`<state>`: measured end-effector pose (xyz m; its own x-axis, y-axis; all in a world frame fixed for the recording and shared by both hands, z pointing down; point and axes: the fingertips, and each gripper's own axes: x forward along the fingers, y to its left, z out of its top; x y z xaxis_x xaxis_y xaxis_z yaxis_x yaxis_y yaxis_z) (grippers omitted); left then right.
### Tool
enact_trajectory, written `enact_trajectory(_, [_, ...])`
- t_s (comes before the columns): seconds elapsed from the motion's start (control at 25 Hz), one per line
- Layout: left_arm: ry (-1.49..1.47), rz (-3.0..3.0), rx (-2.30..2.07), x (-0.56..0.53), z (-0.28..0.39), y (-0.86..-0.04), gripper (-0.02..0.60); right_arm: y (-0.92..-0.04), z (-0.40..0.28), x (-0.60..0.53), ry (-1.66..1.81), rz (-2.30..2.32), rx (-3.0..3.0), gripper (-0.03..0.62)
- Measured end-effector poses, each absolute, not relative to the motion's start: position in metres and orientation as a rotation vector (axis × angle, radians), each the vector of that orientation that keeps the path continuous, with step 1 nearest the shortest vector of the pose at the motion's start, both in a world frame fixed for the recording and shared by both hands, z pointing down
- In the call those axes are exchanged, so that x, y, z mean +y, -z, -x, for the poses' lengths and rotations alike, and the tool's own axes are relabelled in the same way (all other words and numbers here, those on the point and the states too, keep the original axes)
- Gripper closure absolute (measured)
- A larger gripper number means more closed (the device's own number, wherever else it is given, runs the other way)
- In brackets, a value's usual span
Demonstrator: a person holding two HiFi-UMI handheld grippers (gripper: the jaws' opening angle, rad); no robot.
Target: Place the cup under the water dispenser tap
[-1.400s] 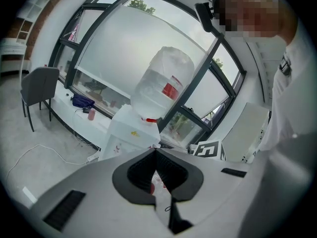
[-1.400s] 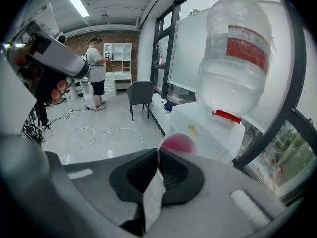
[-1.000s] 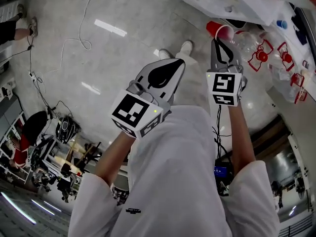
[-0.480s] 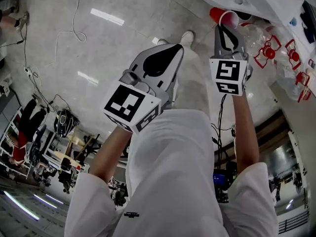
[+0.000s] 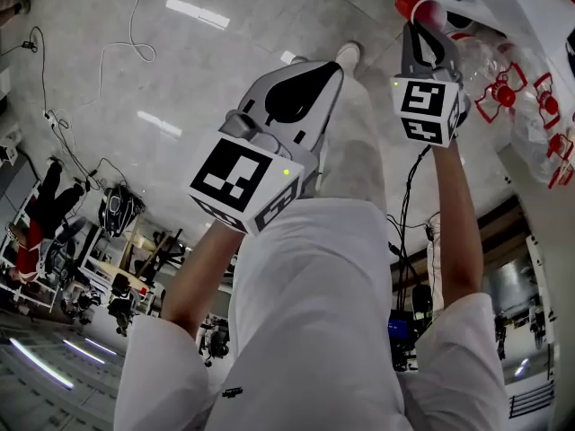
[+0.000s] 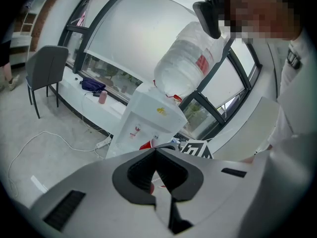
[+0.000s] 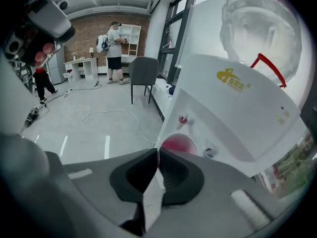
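The left gripper (image 5: 333, 69) is clenched, jaws pressed together with nothing between them. The right gripper (image 5: 424, 36) grips the rim of the red cup (image 7: 177, 146), held against the front of the dispenser (image 7: 237, 113), just below its red tap (image 7: 183, 119).

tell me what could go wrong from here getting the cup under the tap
1. The right tongs pinch the red cup by its rim only, so it might tilt or slip when set down.
2. It sits close by the red tap and a second tap; it could knock one or end up under the wrong one.
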<state>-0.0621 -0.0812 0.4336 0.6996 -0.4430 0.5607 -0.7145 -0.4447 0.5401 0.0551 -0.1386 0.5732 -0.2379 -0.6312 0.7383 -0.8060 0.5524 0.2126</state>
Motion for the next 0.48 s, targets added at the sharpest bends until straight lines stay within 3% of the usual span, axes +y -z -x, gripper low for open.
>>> enact_trajectory(0.48, [-0.433,-2.071,-0.891,-0.087,0.058,-0.455,0.581,-0.626,-0.067,-0.156,-0.198,-1.061,-1.905,0.569])
